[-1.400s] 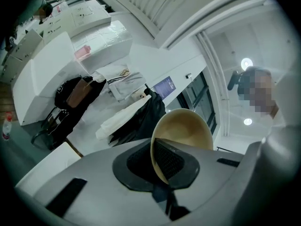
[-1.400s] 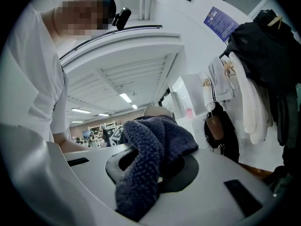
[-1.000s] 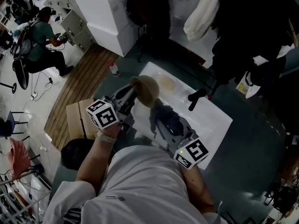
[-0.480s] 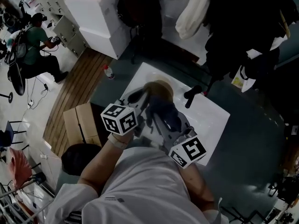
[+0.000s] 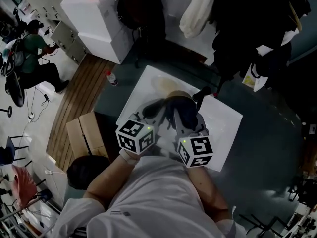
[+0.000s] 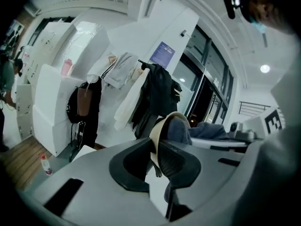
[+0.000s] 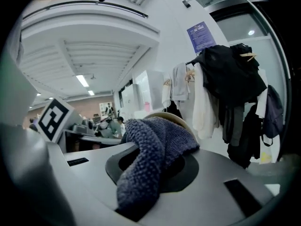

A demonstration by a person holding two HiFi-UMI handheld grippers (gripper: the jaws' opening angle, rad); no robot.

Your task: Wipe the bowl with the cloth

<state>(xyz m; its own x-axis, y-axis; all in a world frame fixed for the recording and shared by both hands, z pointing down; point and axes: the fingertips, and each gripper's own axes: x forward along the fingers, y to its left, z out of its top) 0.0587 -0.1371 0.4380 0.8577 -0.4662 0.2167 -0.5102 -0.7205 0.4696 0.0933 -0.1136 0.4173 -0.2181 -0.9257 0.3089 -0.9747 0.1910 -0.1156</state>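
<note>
Bowl: a tan bowl [image 5: 177,94] is held clear of the white board [image 5: 225,128], tipped up on edge. In the left gripper view its rim [image 6: 160,126] stands upright between the jaws.
Cloth: a dark blue knitted cloth [image 7: 150,154] is bunched and pressed into the bowl's hollow. In the head view it [image 5: 187,114] lies just behind the bowl.
Left tongs: the left tongs [image 6: 155,157] are closed onto the bowl's rim, one jaw inside the wall and one outside. In the head view they [image 5: 157,104] reach in from the left.
Right tongs: the right tongs [image 7: 150,166] are clamped on the cloth, which spills over both jaws. In the head view they [image 5: 181,117] are close beside the left tongs.
Board: it lies flat on a dark table [image 5: 262,148], and a black handle-like object [image 5: 200,94] rests at its far edge.
Surroundings: a bottle [image 5: 111,78] is left of the board. A cardboard box [image 5: 84,130] is on the floor at near left. Dark hanging clothes [image 5: 252,19] are beyond the table, and a seated person [image 5: 34,43] is at far left.
</note>
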